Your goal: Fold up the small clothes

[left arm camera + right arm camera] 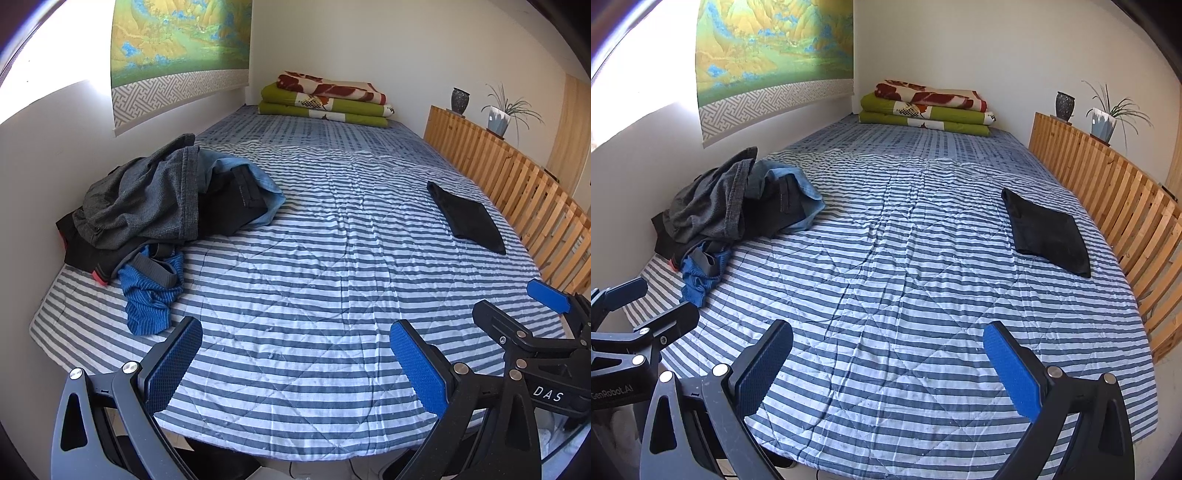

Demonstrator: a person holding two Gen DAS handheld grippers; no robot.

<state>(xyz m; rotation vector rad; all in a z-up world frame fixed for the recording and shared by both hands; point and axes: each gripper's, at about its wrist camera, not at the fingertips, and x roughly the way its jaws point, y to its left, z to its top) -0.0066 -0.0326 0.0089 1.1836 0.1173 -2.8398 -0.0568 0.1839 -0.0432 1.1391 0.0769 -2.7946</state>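
A heap of unfolded clothes (155, 206) (727, 206) lies at the left of the striped bed, against the wall: grey, black and light-blue pieces, with a blue striped garment (151, 295) (698, 280) spilling toward the near edge. A folded black garment (465, 218) (1047, 232) lies flat at the right, near the wooden rail. My left gripper (295, 362) hovers open over the bed's near edge with nothing between its pads. My right gripper (888, 363) is open too and empty; it also shows at the right of the left wrist view (517, 306).
The striped quilt (314, 258) (905, 258) covers the bed. Folded blankets (325, 99) (927, 109) are stacked at the far end. A slatted wooden rail (517, 173) (1126, 199) runs along the right side, with a vase and a potted plant on top. A wall hanging is at the left.
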